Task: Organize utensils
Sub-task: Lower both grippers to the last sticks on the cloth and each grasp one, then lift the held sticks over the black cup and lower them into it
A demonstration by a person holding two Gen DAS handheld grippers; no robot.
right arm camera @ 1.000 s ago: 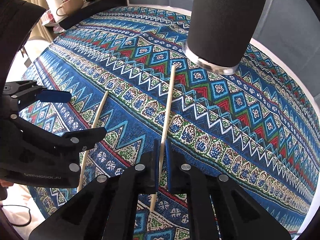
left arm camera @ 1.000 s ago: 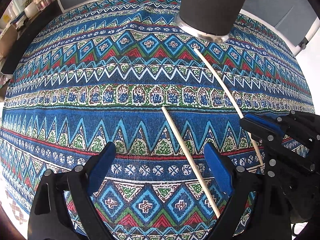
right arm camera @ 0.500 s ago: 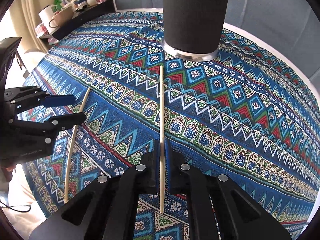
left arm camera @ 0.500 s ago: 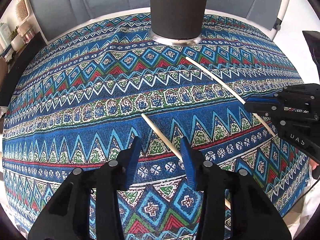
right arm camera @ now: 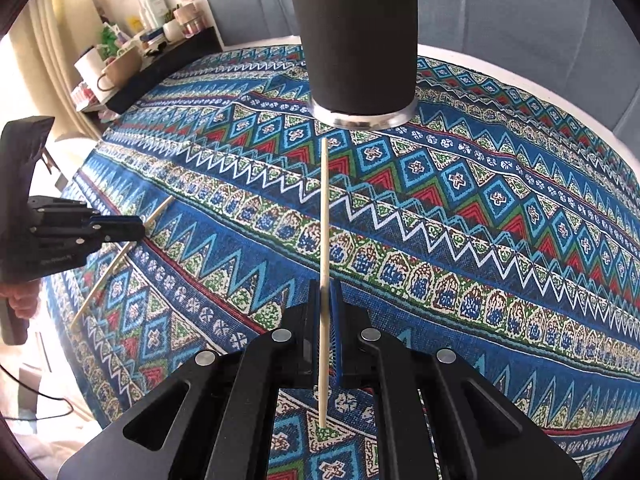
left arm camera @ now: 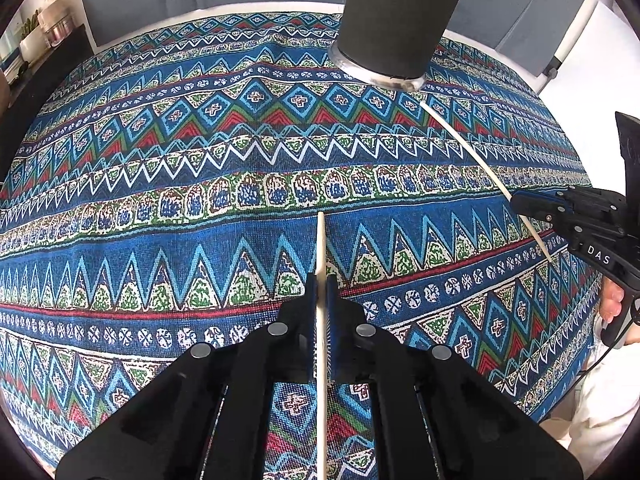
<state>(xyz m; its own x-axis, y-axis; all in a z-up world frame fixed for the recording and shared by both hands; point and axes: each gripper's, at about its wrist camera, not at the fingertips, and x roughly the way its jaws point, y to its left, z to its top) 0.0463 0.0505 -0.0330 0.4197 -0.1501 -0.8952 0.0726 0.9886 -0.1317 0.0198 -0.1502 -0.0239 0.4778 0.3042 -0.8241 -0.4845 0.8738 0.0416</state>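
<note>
Two pale wooden chopsticks are in hand over a patterned blue cloth. My left gripper [left arm camera: 320, 280] is shut on one chopstick [left arm camera: 320, 240], which points straight ahead between the blue pads. My right gripper [right arm camera: 326, 286] is shut on the other chopstick [right arm camera: 324, 208], whose tip reaches toward the black cylindrical holder [right arm camera: 354, 36]. That holder [left arm camera: 400, 20] stands upright on a metal base at the far side. In the left wrist view the right gripper [left arm camera: 520, 202] pinches its chopstick [left arm camera: 468, 148]. In the right wrist view the left gripper [right arm camera: 140, 228] pinches its stick [right arm camera: 116, 260].
The round table's cloth [left arm camera: 200, 160] fills both views. A dark shelf [right arm camera: 160, 60] with bottles, a mug and jars stands beyond the far left edge. A blue-grey sofa back [right arm camera: 520, 20] lies behind the table. Part of a hand [left arm camera: 612, 300] shows at the right.
My left gripper went from wide open around its chopstick to shut on it, and the stick now lines up straight ahead. The right gripper stayed shut on its chopstick, and the holder shifted in both views.
</note>
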